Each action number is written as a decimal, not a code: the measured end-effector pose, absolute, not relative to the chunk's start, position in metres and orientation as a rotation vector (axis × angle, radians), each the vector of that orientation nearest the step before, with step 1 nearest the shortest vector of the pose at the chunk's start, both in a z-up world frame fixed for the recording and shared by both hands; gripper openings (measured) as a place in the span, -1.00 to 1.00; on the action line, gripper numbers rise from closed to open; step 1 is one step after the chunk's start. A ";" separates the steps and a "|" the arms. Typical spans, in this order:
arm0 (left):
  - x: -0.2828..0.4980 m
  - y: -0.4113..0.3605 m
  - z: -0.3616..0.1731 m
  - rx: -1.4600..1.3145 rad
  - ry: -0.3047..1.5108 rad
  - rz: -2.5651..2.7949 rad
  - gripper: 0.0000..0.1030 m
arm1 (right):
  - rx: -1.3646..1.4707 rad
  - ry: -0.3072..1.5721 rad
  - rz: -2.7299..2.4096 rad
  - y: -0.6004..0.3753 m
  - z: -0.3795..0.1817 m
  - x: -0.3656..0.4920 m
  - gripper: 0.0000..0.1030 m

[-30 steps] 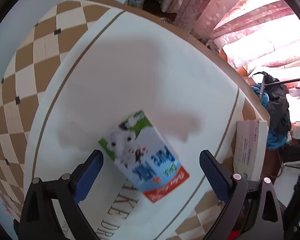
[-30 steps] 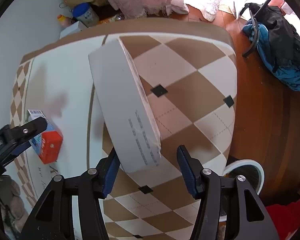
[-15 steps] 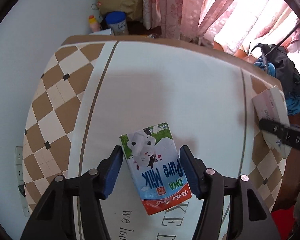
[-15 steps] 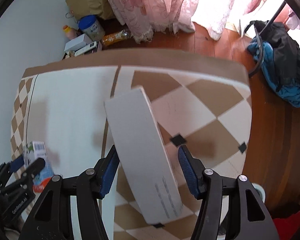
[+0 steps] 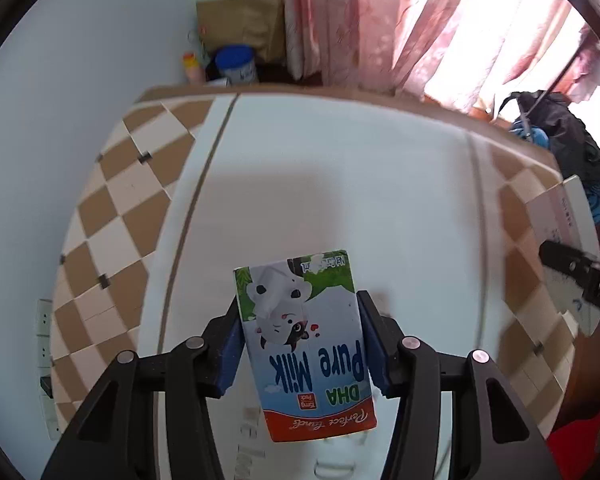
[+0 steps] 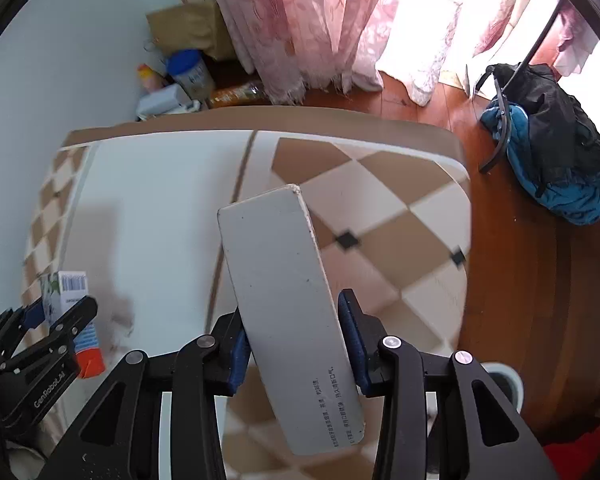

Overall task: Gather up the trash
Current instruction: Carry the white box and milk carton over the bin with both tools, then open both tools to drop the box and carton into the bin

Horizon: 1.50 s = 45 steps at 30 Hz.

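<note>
Left gripper [image 5: 300,344]: blue pads pressed against both long sides of the milk carton [image 5: 306,344], which sits squarely between them.
Milk carton: its long axis runs straight out along the fingers, green end far, red end near the camera; it appears held just above the white middle of the table [image 5: 340,200], though contact with the cloth cannot be ruled out.
Right gripper [image 6: 296,344]: pinching the grey box [image 6: 288,300] across its narrow width, near the printed end.
Grey box: long axis points away from the camera and leans slightly left, far end over the checkered right-hand part of the table; most of its length overhangs beyond the pads.
Between the two: seen from the right wrist, the left gripper and its carton sit at the near left edge; from the left wrist, the box and a black fingertip show at the far right. The two are well apart.
Bin: a white round rim [image 6: 504,380] shows on the floor, low at the right, just past the right gripper; what it is cannot be told for certain.
Judgement: if that rim is the bin, the right hand is the nearer, and the box would go first.
</note>
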<state>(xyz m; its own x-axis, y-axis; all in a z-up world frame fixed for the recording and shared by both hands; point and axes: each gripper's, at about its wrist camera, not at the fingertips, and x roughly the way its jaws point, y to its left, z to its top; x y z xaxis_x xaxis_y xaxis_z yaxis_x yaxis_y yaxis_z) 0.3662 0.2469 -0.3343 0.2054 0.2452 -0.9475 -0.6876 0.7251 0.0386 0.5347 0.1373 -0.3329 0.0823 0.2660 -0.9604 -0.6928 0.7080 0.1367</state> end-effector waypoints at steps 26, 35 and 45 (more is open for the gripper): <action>0.373 -0.077 -0.148 -0.226 0.907 0.160 -0.07 | 0.101 1.086 0.544 -0.286 -0.177 0.430 -0.18; 0.461 -0.137 -0.265 -0.335 1.174 0.021 -0.06 | 0.177 1.297 0.416 -0.363 -0.302 0.494 -0.18; 0.519 -0.141 -0.372 -0.408 1.387 0.127 0.72 | 0.183 1.489 0.414 -0.358 -0.430 0.566 -0.16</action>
